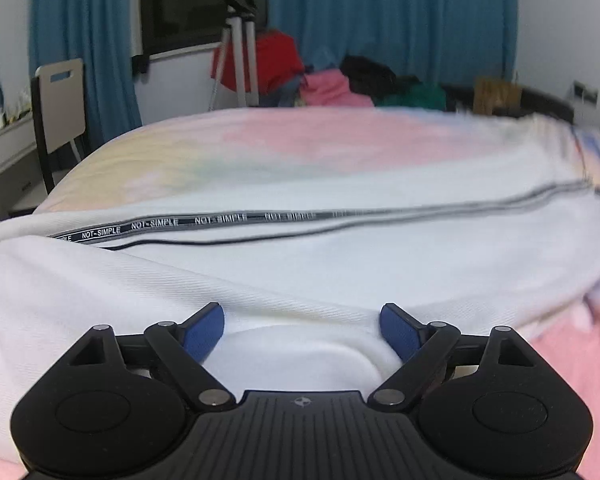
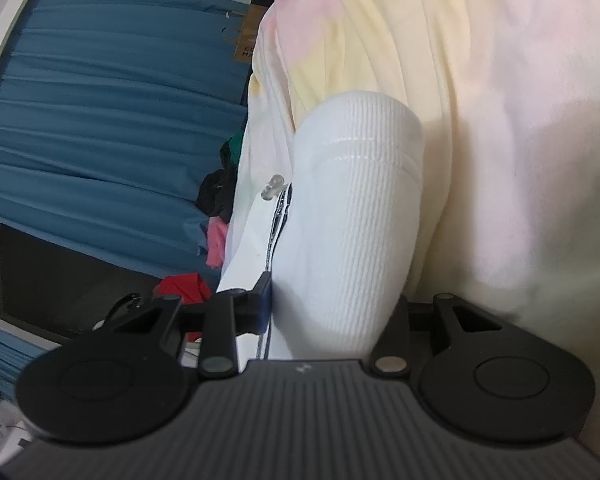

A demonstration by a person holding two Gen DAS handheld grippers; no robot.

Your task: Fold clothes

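A white garment [image 1: 300, 264] with a black "NOT-SIMPLE" stripe lies spread on the bed. My left gripper [image 1: 302, 328] is open, its blue pads [image 1: 202, 334] wide apart, with a fold of the white fabric bulging between them. In the right wrist view my right gripper [image 2: 332, 300] is turned on its side and its jaws are closed around the garment's white ribbed cuff [image 2: 356, 200], which fills the gap between them. The right finger is hidden behind the cuff.
The bed has a pastel pink and yellow sheet [image 1: 300, 140]. A pile of red, pink, black and green clothes [image 1: 332, 80] lies beyond it, next to a tripod [image 1: 236, 52]. A chair [image 1: 60, 108] and desk stand at left. Blue curtains [image 2: 100, 120] hang behind.
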